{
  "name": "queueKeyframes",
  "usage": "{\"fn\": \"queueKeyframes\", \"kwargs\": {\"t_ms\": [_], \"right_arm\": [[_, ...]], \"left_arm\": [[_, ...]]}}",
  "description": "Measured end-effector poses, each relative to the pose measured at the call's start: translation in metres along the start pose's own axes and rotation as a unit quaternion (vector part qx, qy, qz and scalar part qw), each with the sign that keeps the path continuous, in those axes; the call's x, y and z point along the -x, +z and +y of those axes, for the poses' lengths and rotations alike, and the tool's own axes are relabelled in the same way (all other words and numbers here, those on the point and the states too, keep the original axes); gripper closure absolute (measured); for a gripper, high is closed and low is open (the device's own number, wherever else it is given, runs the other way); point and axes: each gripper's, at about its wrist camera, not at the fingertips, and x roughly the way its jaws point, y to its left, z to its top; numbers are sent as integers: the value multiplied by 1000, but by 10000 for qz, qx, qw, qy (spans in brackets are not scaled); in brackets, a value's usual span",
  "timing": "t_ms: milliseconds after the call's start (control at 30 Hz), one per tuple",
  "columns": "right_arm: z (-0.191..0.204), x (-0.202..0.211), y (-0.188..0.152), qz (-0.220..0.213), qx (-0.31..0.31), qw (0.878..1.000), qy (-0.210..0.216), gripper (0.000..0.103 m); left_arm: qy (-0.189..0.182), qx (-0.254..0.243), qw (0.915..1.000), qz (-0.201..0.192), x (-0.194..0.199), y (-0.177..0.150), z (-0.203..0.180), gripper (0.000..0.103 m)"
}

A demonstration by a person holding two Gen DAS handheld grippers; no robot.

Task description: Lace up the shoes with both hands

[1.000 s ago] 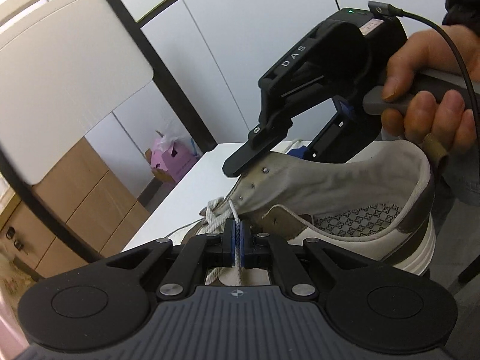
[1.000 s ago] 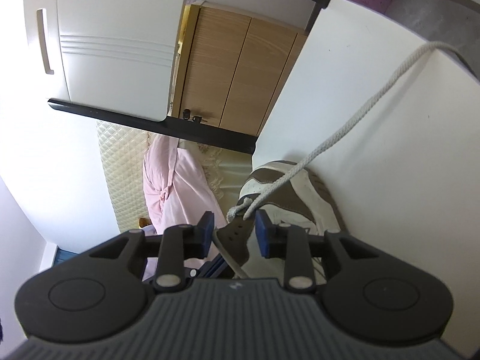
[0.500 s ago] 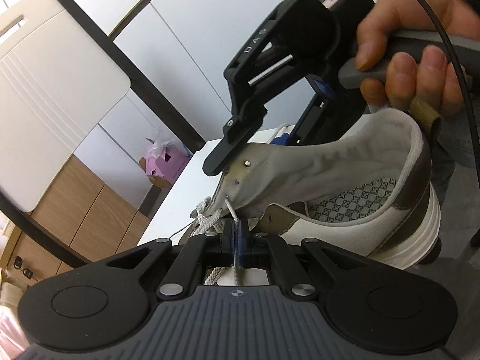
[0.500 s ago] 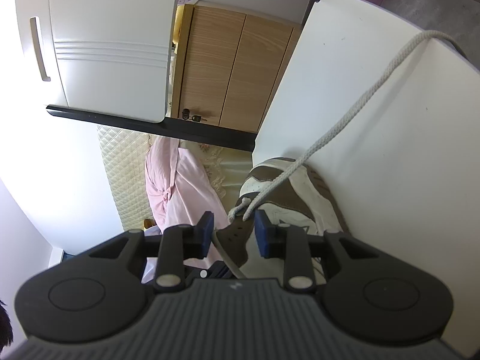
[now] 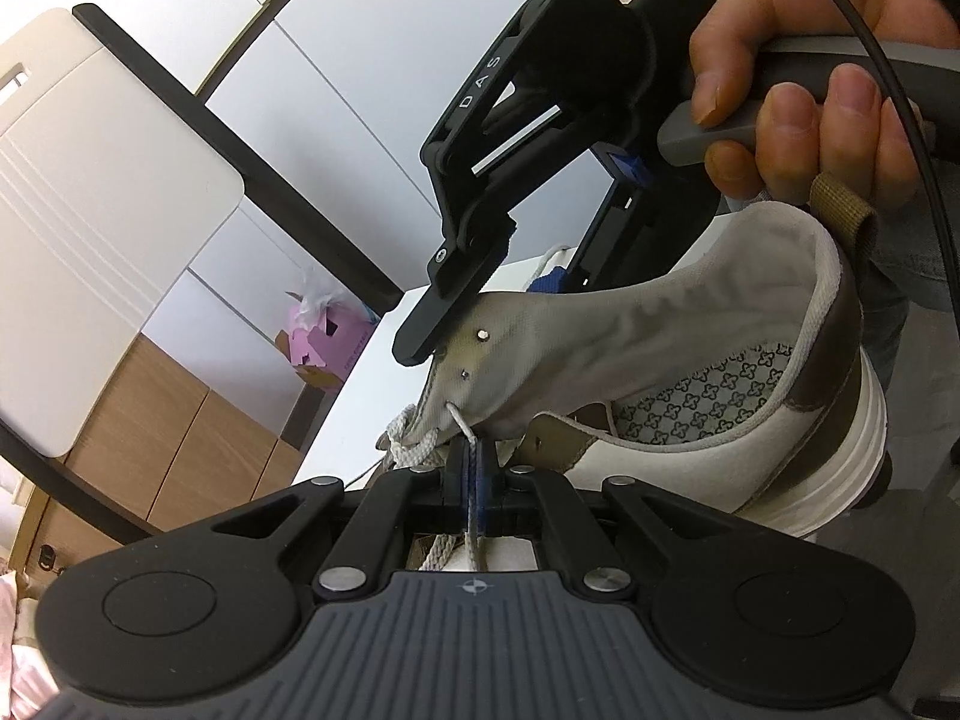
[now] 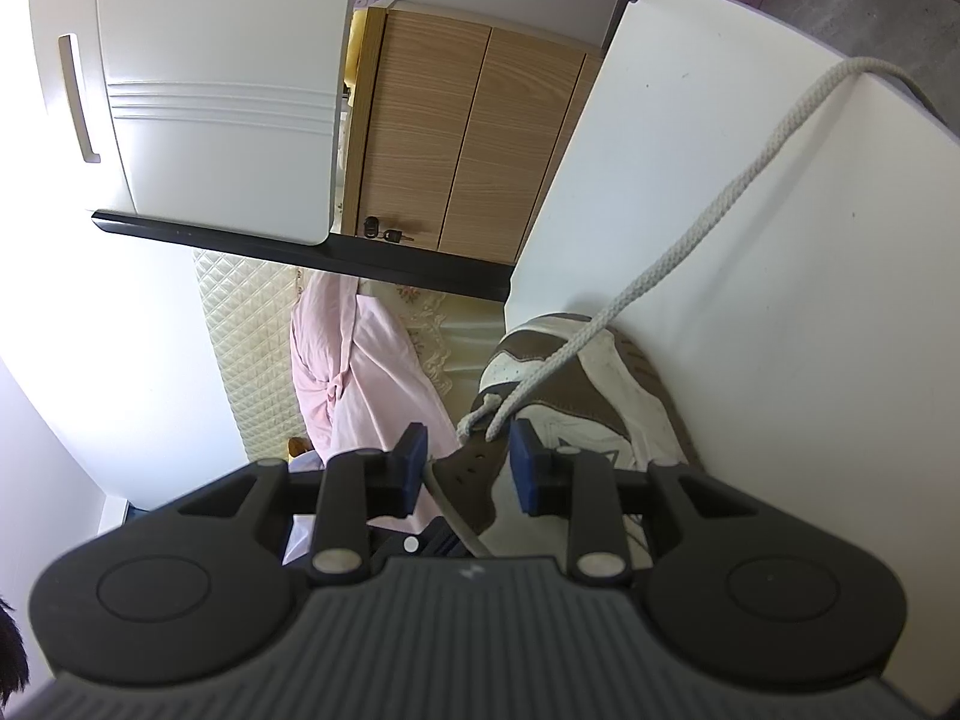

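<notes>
Left gripper (image 5: 474,468) pinches the lace (image 5: 459,420); right gripper (image 6: 467,468) straddles the shoe's eyelet flap (image 6: 474,468).

Both fisheye views look forward from just behind their own claw. The left view, tilted, faces the white-and-brown canvas shoe (image 5: 690,372) very close at 2 o'clock; the right view meets that shoe (image 6: 576,396) at 12 o'clock, beside the white table (image 6: 750,240).

Each tool is built from matte black plastic with a ribbed grey top plate, two round recessed discs and silver screws on its linkage arms. Blue pads are fitted to the fingers (image 6: 523,468). On the right tool (image 5: 480,276), white "DAS" lettering, a green light and a black cable are seen, with a grey handle.
</notes>
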Motion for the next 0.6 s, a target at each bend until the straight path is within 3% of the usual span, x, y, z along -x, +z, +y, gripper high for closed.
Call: {"fn": "queueKeyframes", "kwargs": {"t_ms": [133, 267, 467, 600], "right_arm": [[5, 1, -1, -3, 178, 9998, -46, 72], [17, 6, -4, -129, 611, 9979, -154, 78], [26, 20, -10, -703, 998, 9911, -534, 84], [27, 14, -11, -464, 1187, 9884, -820, 85]], "left_arm": [[-12, 184, 9998, -29, -2, 2, 5, 102], [-10, 427, 9990, -89, 0, 3, 10, 101], [-35, 670, 9976, -141, 13, 2, 9, 100], [-51, 738, 9972, -141, 20, 3, 8, 100]]}}
